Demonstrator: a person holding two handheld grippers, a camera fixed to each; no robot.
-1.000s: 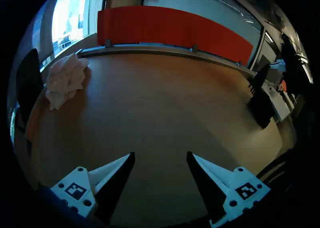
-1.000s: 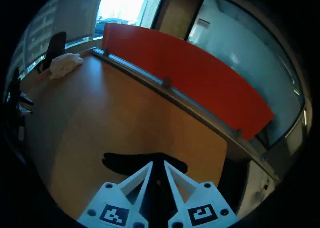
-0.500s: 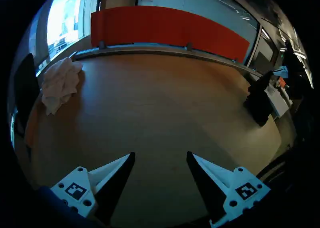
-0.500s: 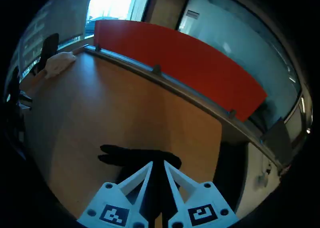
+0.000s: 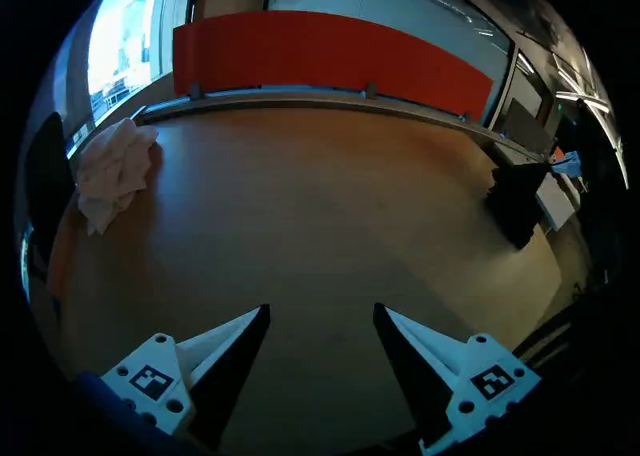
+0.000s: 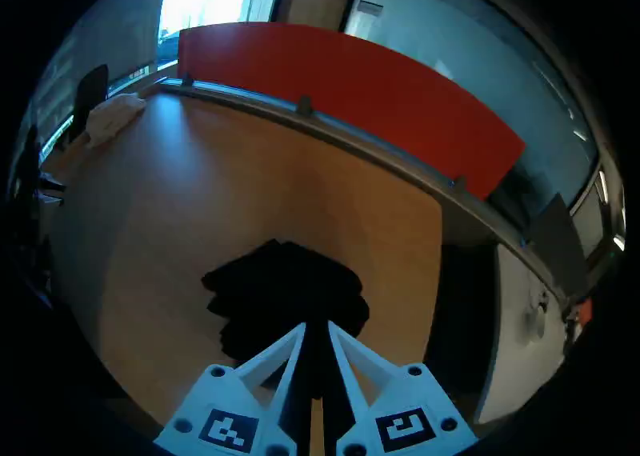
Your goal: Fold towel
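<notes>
A crumpled cream towel [image 5: 112, 168] lies at the far left end of the wooden table [image 5: 320, 208]. My left gripper [image 5: 320, 312] hovers open over bare wood, well short of it, with nothing between its fingers. In the right gripper view the same cream towel [image 6: 112, 116] is small and far off at the table's [image 6: 200, 192] left end. A black cloth [image 6: 280, 296] spreads on the wood right in front of my right gripper [image 6: 314, 332]. Its fingers are close together and the cloth runs into the narrow gap between them.
A red partition [image 5: 320, 52] on a metal rail runs along the table's far edge, also in the right gripper view [image 6: 360, 88]. A dark chair [image 5: 44, 176] stands past the left end. A dark shape [image 5: 516, 204] sits at the table's right edge.
The black cloth in front of my right gripper now shows much larger and taller than before. Both views have swung slightly; the cream towel has drifted left in each. The left gripper stays open.
</notes>
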